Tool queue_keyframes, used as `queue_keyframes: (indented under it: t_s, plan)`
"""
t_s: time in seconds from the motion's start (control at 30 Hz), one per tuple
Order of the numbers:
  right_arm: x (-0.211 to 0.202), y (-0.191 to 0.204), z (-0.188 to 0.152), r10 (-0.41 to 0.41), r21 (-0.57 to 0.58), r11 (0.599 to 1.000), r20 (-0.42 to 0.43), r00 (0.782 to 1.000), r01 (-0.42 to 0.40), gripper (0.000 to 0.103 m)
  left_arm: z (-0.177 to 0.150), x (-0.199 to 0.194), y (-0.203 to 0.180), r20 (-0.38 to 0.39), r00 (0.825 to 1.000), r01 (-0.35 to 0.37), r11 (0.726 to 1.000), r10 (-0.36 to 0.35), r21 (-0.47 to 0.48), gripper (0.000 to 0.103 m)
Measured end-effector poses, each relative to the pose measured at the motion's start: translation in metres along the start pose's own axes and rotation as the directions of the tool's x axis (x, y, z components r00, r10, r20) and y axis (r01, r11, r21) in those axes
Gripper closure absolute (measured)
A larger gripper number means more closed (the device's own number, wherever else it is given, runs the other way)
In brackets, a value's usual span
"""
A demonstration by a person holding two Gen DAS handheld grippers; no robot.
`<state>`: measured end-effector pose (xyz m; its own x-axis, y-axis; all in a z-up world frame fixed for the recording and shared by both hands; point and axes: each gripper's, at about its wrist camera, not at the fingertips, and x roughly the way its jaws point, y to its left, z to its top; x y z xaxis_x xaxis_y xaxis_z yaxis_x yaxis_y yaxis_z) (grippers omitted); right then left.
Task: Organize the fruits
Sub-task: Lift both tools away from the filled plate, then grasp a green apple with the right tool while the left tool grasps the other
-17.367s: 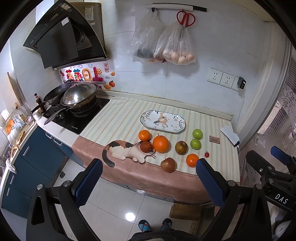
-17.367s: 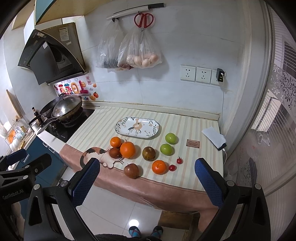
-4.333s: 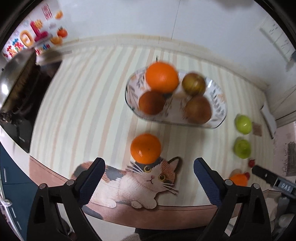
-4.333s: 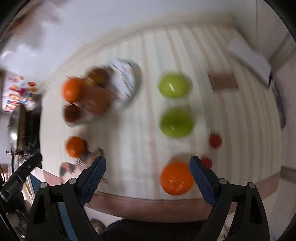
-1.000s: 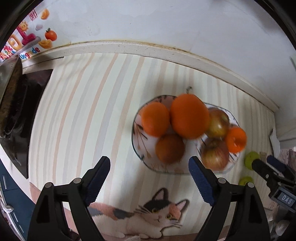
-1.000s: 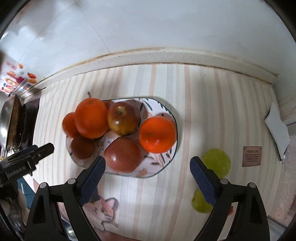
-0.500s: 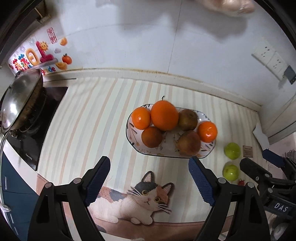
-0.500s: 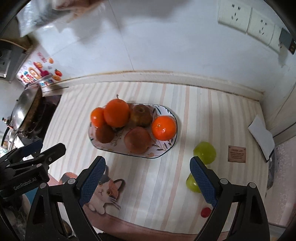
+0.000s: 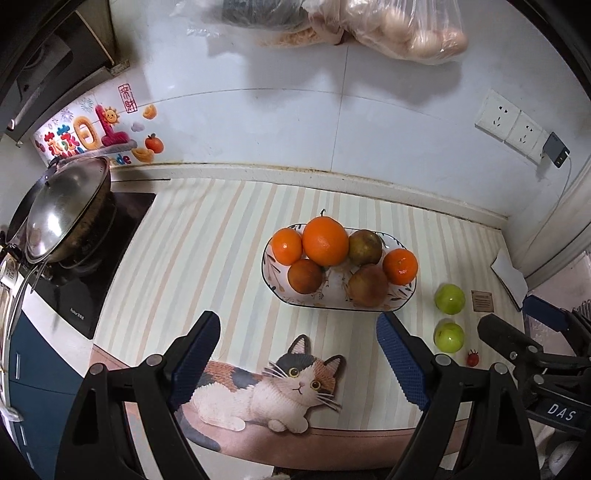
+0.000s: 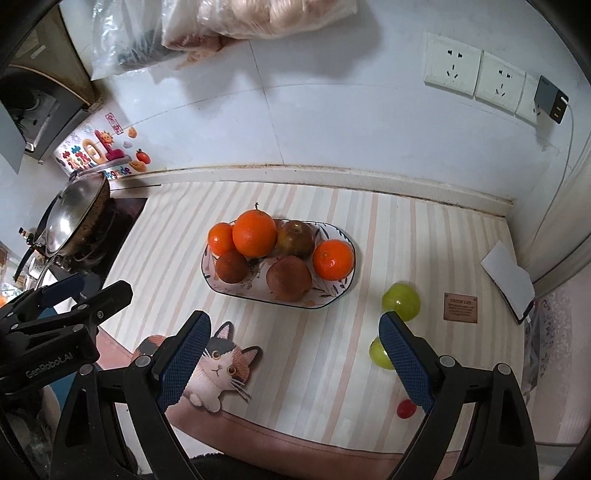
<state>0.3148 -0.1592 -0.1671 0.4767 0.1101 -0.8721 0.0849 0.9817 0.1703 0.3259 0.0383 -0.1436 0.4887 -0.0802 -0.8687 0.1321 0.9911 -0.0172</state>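
A patterned oval plate point(image 9: 404, 295) point(image 10: 334, 295) on the striped counter mat holds a big orange point(image 9: 325, 242) point(image 10: 255, 233), two small oranges point(image 9: 400, 266) point(image 10: 333, 259) and three brownish fruits. Two green fruits point(image 9: 449, 299) point(image 10: 401, 301) and small red tomatoes point(image 9: 472, 358) point(image 10: 406, 408) lie on the mat to the plate's right. My left gripper point(image 9: 299, 354) is open and empty, raised above the mat's front edge. My right gripper point(image 10: 293, 352) is open and empty, also raised in front of the plate.
A lidded wok point(image 9: 62, 218) sits on the stove at the left. A cat picture point(image 9: 269, 391) marks the mat's front edge. A white notepad point(image 10: 508, 277) and a brown card point(image 10: 460, 307) lie at the right. Plastic bags point(image 9: 402, 33) hang on the wall.
Both grippers have pulled back and up from the plate, so the plate looks smaller and more of the wall shows. The fruits have not moved.
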Motion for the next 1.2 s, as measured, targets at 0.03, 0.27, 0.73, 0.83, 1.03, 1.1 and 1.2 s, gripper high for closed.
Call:
queue_keyframes:
  t_s: [0.03,0.27,0.73,0.83,1.03,1.1,1.2]
  plan:
    - [-0.002,0.0,0.0,0.003,-0.002,1.0,0.003,1.0,-0.003,0.008,-0.001,-0.002,0.001,0.002,1.0,0.002,1.0,-0.002,-0.002,0.017]
    - [-0.01,-0.01,0.002,0.08,0.048,0.996,0.028,0.996,-0.081,0.008,-0.004,-0.003,0.001,-0.001,1.0,0.011,1.0,-0.011,-0.028,0.017]
    - [0.067,-0.197,-0.045,0.063,0.457,0.89,-0.162,0.985,0.018,0.009,-0.015,0.096,-0.116,-0.184,0.982,0.065,0.982,-0.032,0.175,0.017]
    - [0.09,-0.229,-0.055,0.109,0.531,0.847,-0.179,0.978,0.003,0.012,-0.017,0.127,-0.157,-0.25,0.967,0.111,0.967,-0.051,0.231,0.017]
    - [0.118,-0.272,-0.053,0.12,0.586,0.81,-0.18,0.976,0.009,0.021,-0.03,0.192,-0.219,-0.441,0.887,0.245,0.947,-0.133,0.207,0.017]
    - [0.123,-0.28,-0.055,0.122,0.594,0.804,-0.186,0.975,0.013,0.021,-0.037,0.209,-0.233,-0.491,0.858,0.277,0.941,-0.15,0.196,0.017]
    - [0.13,-0.288,-0.054,0.119,0.593,0.805,-0.199,0.973,0.023,0.021,-0.046,0.226,-0.252,-0.534,0.832,0.303,0.929,-0.149,0.213,0.017]
